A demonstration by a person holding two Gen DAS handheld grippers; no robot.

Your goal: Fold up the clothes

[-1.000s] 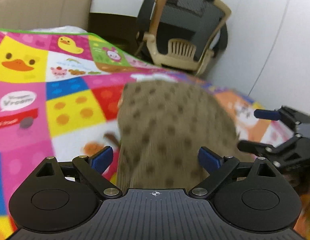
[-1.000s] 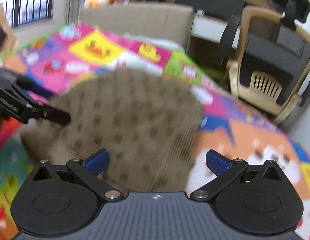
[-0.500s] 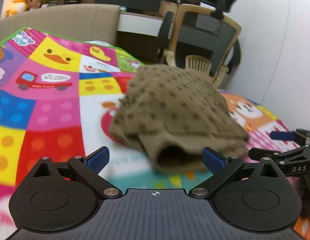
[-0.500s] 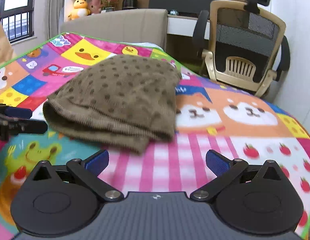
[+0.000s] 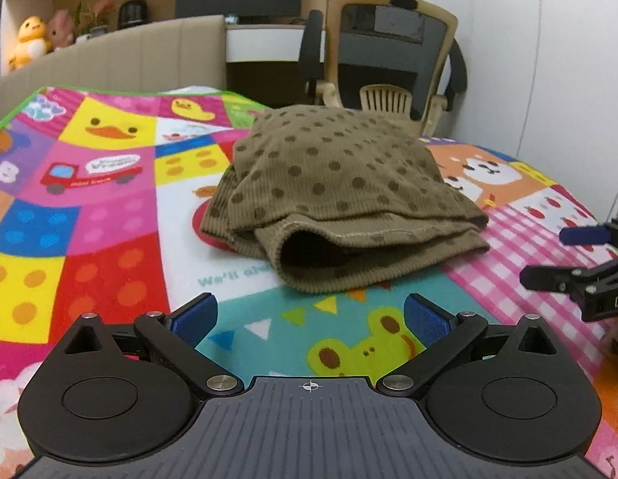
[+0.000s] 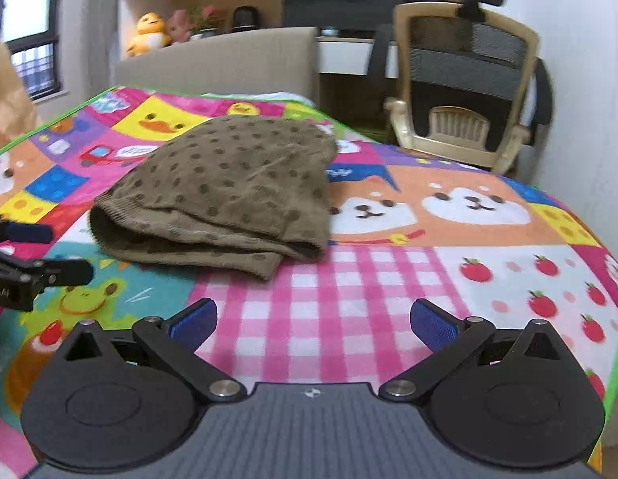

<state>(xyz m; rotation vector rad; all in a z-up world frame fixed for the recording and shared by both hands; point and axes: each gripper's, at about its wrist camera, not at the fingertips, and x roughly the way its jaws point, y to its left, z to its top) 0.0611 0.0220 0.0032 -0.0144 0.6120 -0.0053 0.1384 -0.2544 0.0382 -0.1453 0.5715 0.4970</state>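
A brown knit garment with dark dots (image 5: 332, 191) lies folded in a thick bundle on the colourful cartoon mat (image 5: 89, 215); it also shows in the right wrist view (image 6: 229, 187). My left gripper (image 5: 310, 319) is open and empty, a short way in front of the garment's near edge. My right gripper (image 6: 312, 321) is open and empty, in front of the garment's right corner. Each gripper shows at the edge of the other's view: the right gripper (image 5: 580, 255) and the left gripper (image 6: 33, 251).
The mat (image 6: 448, 247) covers a bed with a beige headboard (image 5: 149, 56). An office chair (image 6: 464, 92) stands past the far right corner beside a desk (image 5: 265, 44). Plush toys (image 6: 149, 36) sit on a shelf. The mat's right edge (image 6: 616, 343) drops off close by.
Both grippers have drawn back from the garment, which filled the views a second ago. The garment now lies at rest, folded, and both grippers stay open.
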